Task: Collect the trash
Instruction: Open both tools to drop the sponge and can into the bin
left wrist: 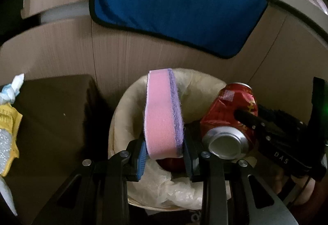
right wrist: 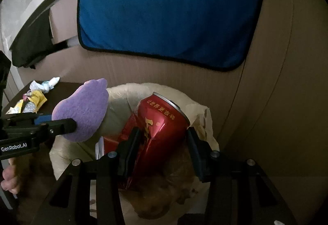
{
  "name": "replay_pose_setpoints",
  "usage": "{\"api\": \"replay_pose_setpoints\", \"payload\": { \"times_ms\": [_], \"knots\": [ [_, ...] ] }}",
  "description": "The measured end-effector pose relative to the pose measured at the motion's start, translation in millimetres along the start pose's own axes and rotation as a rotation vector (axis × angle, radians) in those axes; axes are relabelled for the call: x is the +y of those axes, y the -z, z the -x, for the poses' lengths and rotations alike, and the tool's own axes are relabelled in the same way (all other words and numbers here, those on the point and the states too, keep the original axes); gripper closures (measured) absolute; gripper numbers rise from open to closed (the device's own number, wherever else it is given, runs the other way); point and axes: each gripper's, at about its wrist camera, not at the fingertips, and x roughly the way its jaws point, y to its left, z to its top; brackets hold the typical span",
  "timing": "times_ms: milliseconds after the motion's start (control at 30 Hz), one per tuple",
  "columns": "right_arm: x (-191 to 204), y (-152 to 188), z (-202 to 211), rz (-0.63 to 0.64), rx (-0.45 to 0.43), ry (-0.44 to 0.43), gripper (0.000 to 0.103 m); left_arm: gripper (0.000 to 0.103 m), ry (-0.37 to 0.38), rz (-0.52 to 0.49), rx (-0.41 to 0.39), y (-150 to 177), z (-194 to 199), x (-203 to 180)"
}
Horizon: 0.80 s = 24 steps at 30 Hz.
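My left gripper (left wrist: 165,155) is shut on a pink sponge with a purple scouring side (left wrist: 162,114) and holds it upright over the bin lined with a pale plastic bag (left wrist: 127,102). The sponge also shows in the right wrist view (right wrist: 82,114). My right gripper (right wrist: 162,149) is shut on a dented red drink can (right wrist: 155,132) and holds it tilted above the same bin (right wrist: 121,93). In the left wrist view the can (left wrist: 227,122) hangs just right of the sponge, over the bin's right rim. Another red item lies inside the bin, mostly hidden.
A dark low table (left wrist: 55,114) stands left of the bin with crumpled wrappers and paper (left wrist: 8,114) on it; these also show in the right wrist view (right wrist: 32,100). A blue mat (left wrist: 174,5) lies on the wooden floor behind. A cardboard box (right wrist: 59,24) sits far left.
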Motion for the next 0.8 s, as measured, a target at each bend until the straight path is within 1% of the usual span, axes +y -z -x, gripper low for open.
{"api": "replay_pose_setpoints", "payload": {
  "times_ms": [200, 300, 367, 433, 500, 633, 733, 800],
  "knots": [
    [-0.8, 4.2, -8.9, 0.002, 0.031, 0.005, 0.060, 0.071, 0.006, 0.027, 0.044, 3.0, -13.7, 6.5],
    [-1.5, 5.8, -10.1, 0.004, 0.037, 0.010, 0.060, 0.071, 0.024, 0.037, 0.047, 6.1, -12.2, 6.1],
    [-3.6, 6.5, -9.1, -0.001, 0.037, 0.009, 0.060, 0.070, 0.043, 0.052, 0.037, 6.7, -11.3, 9.5],
    [-3.5, 6.8, -8.2, -0.004, 0.034, 0.011, 0.058, 0.063, 0.067, 0.066, 0.026, 6.5, -8.1, 14.0],
    [-1.5, 6.7, -8.0, -0.002, 0.029, 0.015, 0.048, 0.059, 0.075, 0.075, 0.017, 6.2, -5.1, 16.4],
    [-1.4, 7.2, -3.6, -0.005, 0.018, 0.027, 0.047, 0.058, 0.083, 0.098, 0.012, 8.4, 5.8, 20.9],
    [-2.6, 5.8, 3.9, -0.017, 0.005, 0.032, 0.047, 0.058, 0.074, 0.118, -0.007, 8.1, 13.8, 25.1],
    [-2.4, 3.8, 7.4, -0.024, 0.002, 0.036, 0.047, 0.058, 0.067, 0.137, -0.022, 9.9, 26.6, 32.2]
  ]
}}
